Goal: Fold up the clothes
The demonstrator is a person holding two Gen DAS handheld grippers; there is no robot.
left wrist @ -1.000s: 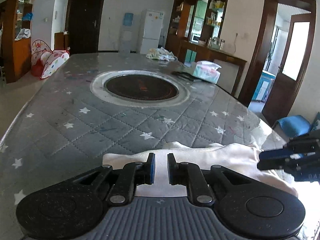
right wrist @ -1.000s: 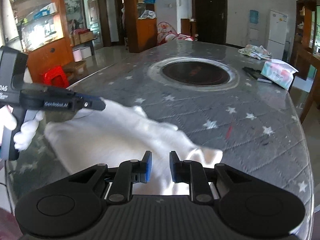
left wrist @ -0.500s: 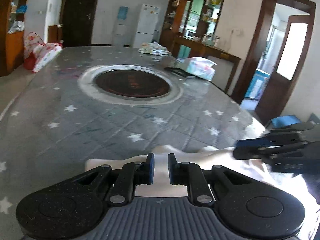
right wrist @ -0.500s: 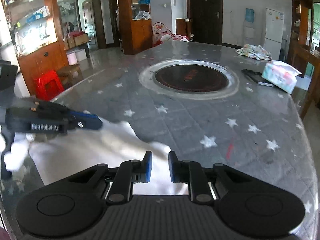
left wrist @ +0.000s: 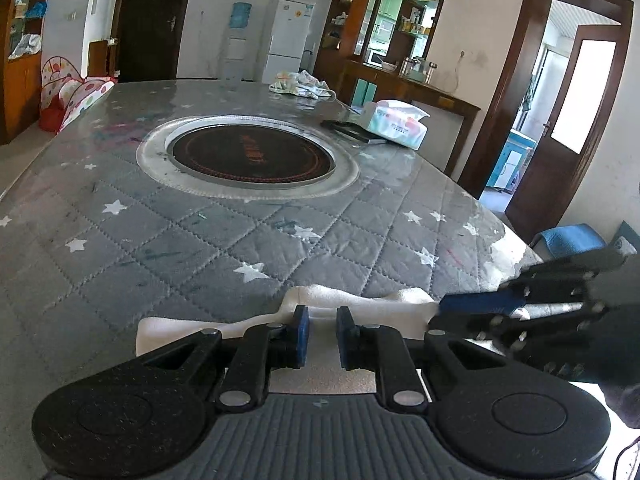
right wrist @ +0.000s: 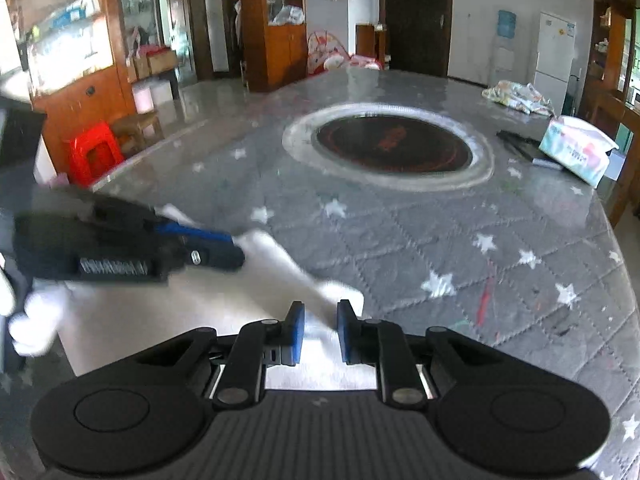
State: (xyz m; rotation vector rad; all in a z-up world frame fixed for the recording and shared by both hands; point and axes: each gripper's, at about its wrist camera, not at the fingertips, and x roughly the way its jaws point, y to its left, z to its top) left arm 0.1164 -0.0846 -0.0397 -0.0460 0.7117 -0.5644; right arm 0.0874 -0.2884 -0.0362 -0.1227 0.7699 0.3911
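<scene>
At the near edge of the quilted table (left wrist: pixel 168 240), a white garment (right wrist: pixel 224 320) is lying only partly folded; the left gripper (left wrist: pixel 322 334) and right gripper (right wrist: pixel 320 332) are each pinching cloth in narrow jaws, with more folds seemingly remaining.

Tissue pack (left wrist: pixel 398 123) beside round hob (left wrist: pixel 250 156) on table (left wrist: pixel 120 240)

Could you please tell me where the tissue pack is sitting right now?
The tissue pack lies at the table's far right edge, beside a flat dark object, right of the round cooktop.
</scene>
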